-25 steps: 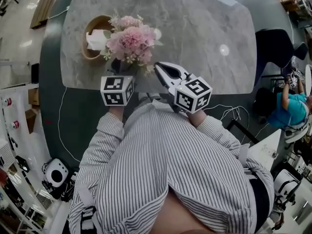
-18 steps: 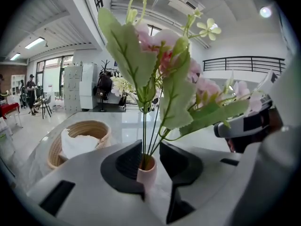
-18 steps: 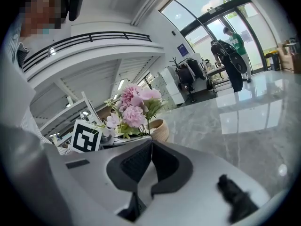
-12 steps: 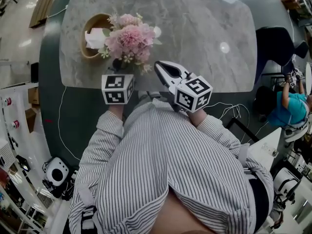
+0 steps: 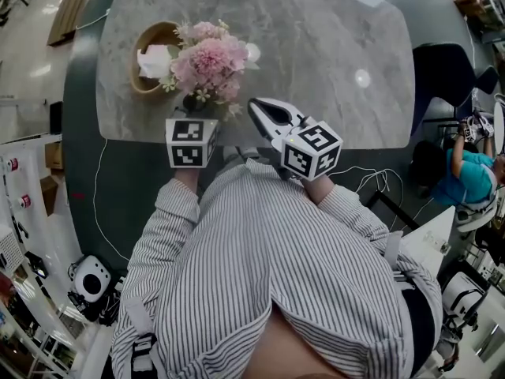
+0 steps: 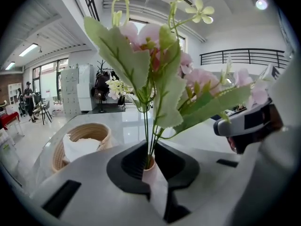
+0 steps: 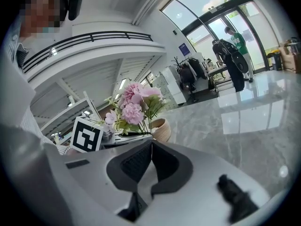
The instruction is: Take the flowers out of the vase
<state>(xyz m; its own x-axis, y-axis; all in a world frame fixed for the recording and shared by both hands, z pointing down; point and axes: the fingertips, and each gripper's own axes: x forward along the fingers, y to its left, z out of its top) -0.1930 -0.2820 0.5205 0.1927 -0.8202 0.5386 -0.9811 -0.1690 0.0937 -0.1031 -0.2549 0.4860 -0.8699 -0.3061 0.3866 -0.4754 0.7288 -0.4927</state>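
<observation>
The flowers [image 5: 209, 58], a pink bunch with pale green leaves, stand close to the counter's [image 5: 316, 54] near edge, towards its left end. The vase under them is hidden by the blooms and the tool. The left gripper [image 6: 149, 160] has just been drawing its fingers in, and they now pinch the thin green stems low down, where these run into a pale pinkish mouth. The right gripper [image 7: 151, 144] hangs over the near edge just right of the bunch and apart from it, its fingers pressed together on nothing. Beyond the flowers, by the left edge, sits a woven basket [image 5: 150, 38] with white paper [image 5: 154, 60] in it, just beside the blooms. To the right a broad run of grey marble reaches the far and right edges, marked only by two bright lamp reflections. Off the right edge are a dark chair [image 5: 442, 73] and a seated person in a teal top [image 5: 473, 172]. The only markings I can make out are the black-and-white squares on the cubes — left [image 5: 192, 142] and right [image 5: 312, 150].
</observation>
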